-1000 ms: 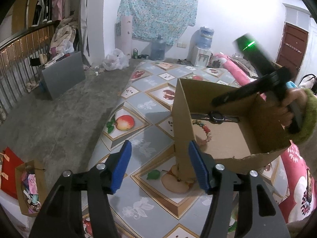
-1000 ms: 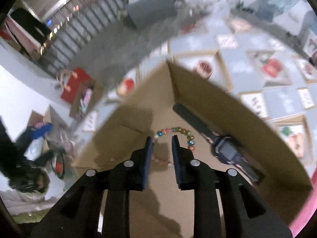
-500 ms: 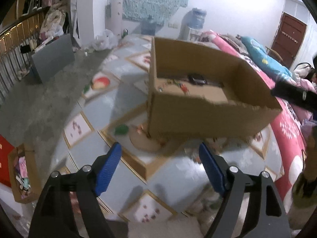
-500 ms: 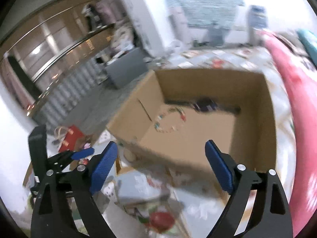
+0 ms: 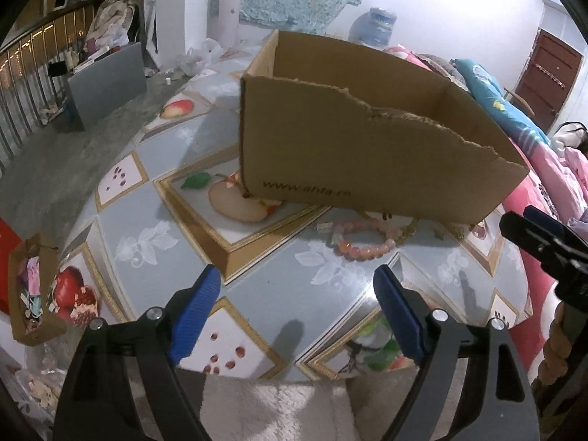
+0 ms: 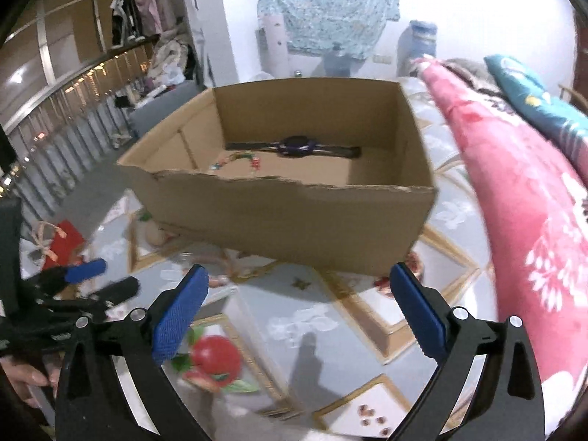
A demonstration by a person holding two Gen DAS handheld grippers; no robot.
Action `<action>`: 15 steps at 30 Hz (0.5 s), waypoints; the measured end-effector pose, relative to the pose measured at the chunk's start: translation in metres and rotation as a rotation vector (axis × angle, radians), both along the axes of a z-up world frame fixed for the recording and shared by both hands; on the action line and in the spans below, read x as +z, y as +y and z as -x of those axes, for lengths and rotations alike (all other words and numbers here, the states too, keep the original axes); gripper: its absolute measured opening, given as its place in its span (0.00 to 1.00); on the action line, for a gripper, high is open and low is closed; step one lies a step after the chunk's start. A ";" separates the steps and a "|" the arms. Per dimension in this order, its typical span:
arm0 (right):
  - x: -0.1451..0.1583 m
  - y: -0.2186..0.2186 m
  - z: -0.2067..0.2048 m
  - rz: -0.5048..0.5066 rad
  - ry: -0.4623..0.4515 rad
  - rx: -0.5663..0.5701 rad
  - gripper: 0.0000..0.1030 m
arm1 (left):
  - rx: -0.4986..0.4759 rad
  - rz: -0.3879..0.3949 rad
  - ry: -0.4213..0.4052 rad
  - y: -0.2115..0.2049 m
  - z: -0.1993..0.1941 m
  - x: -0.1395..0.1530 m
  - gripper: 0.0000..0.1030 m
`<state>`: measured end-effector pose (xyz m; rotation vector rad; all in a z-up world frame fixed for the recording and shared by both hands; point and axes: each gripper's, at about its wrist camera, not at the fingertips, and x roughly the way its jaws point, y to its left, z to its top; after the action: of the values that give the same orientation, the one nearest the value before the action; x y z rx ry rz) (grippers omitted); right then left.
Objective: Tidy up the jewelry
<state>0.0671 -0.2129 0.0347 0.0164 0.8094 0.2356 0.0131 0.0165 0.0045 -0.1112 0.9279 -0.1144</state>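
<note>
Both tongs have pulled back out of the cardboard box and now hang low over the patterned tabletop on its near side. The right tongs, nearly shut inside the box a second ago, have just been opening and now stand wide with nothing between them; the left tongs have also just been opening and are empty. That reads as one drop-off finished and the next pickup starting.

Just beyond the left tongs a pink bead bracelet lies on the tabletop, close against the near wall of the box, with what looks like a fine chain beside it. The space between tongs and bracelet is bare, but the torn wall stands right behind it, leaving little room for overshoot. Farther in, on the box floor, lie a colourful bead bracelet and a dark watch. A pink blanket borders the right side.
</note>
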 end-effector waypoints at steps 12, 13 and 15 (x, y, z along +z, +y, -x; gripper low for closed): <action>-0.004 -0.077 0.005 -0.086 -0.088 -0.194 0.92 | -0.025 0.000 -0.080 -0.013 -0.019 0.003 0.81; -0.005 -0.075 0.004 -0.082 -0.088 -0.177 0.92 | -0.026 -0.008 -0.082 -0.014 -0.023 0.002 0.81; -0.005 -0.069 0.004 -0.073 -0.083 -0.147 0.92 | -0.026 -0.018 -0.090 -0.012 -0.029 0.001 0.81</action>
<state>0.0633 -0.2818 0.0295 0.1331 0.7136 0.1259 0.0422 0.0043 0.0057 -0.0769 0.8408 -0.1347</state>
